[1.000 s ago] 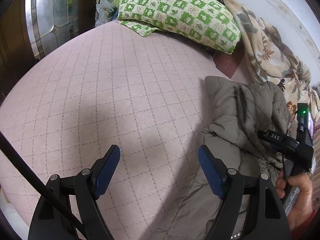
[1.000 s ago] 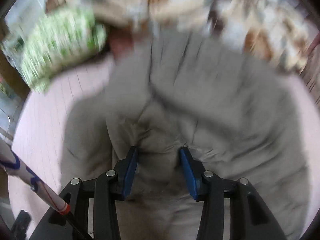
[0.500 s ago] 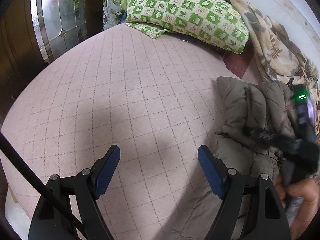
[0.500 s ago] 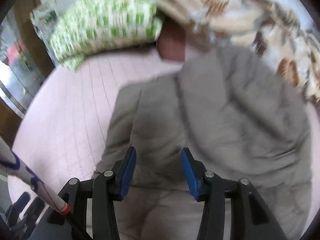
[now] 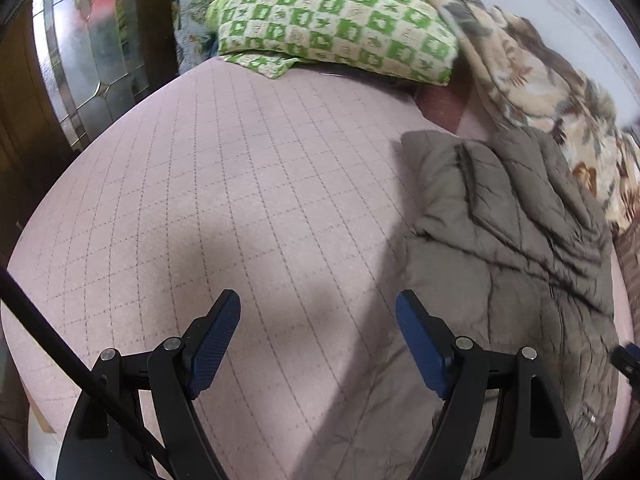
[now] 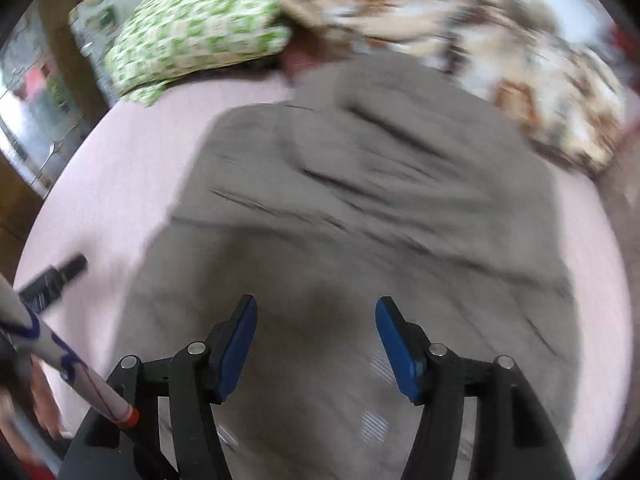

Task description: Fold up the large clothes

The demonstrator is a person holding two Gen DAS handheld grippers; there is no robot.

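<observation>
A grey-brown quilted jacket (image 5: 504, 240) lies bunched on the pink quilted bed cover (image 5: 240, 184), at the right of the left wrist view. My left gripper (image 5: 318, 320) is open and empty above the bare cover, just left of the jacket's edge. In the blurred right wrist view the jacket (image 6: 360, 200) fills the middle. My right gripper (image 6: 316, 328) is open and empty above the jacket's near part. A bit of the right gripper shows at the right edge of the left wrist view (image 5: 626, 356).
A green-and-white checked pillow (image 5: 340, 28) lies at the head of the bed. A beige floral blanket (image 5: 540, 80) is heaped along the wall to the right. A wooden door with leaded glass (image 5: 80, 60) stands at the left.
My right gripper has opened wider and pulled back from the jacket, which now lies flatter. The right hand has left most of the left wrist view. My left gripper stayed open.
</observation>
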